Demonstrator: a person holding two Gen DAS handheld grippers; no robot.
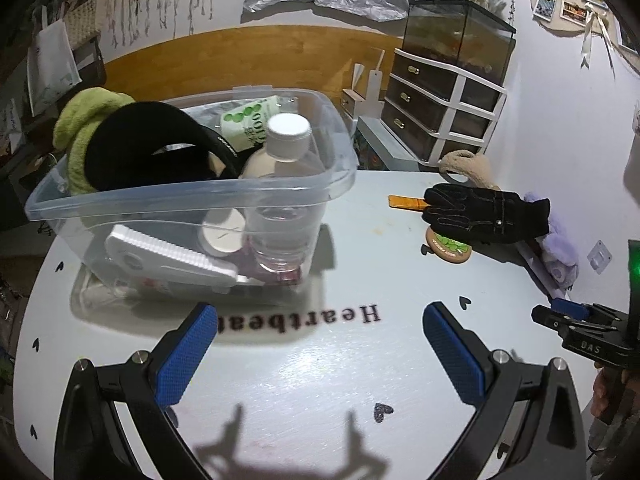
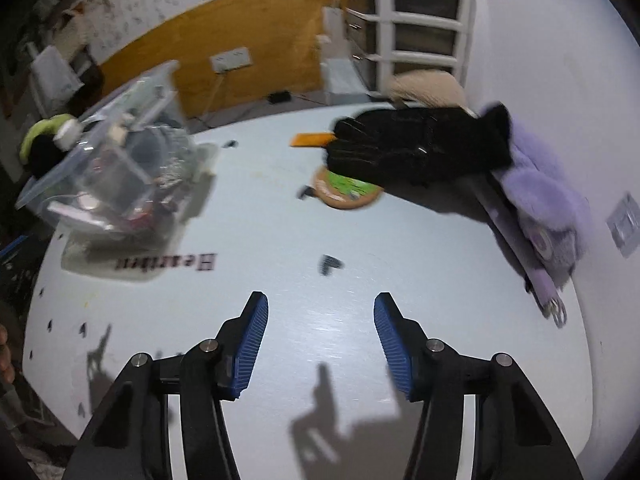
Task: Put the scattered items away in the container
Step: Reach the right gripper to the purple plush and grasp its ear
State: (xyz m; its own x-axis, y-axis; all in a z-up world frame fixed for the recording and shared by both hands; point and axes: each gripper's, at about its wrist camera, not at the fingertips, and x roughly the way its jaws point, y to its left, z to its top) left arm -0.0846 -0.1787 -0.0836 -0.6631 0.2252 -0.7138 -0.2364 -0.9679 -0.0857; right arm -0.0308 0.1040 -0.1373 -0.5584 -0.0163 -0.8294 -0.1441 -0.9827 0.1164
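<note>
Item: clear plastic storage container [image 1: 192,196], rectangular, standing on the pale round table [image 1: 320,380] at its left side. Contents: a clear capped water bottle [image 1: 286,184], upright; a black headband-like loop [image 1: 160,148]; a lime-green fleece cloth [image 1: 86,128] draped over the far left rim; a white ridged tool [image 1: 168,256] lying on the bottom. Judged already well filled.

Item: black stitched glove [image 2: 416,144], lying flat near the wall at the table's right side, well apart from the container. Long axis roughly across the view; fingers point left toward the container, cuff to the right, resting against a lilac plush toy [image 2: 548,196]. It overlies an orange flat strip [image 2: 312,139] and part of a round cork coaster with a green print [image 2: 344,190], so it probably has to come off first.

Item: left gripper [image 1: 320,356], jaws wide apart, empty, hovering above the table in front of the container.

Item: right gripper [image 2: 320,344], jaws partly open, nothing between them, pointed down at bare table short of the glove, seemingly lined up for it.
</note>
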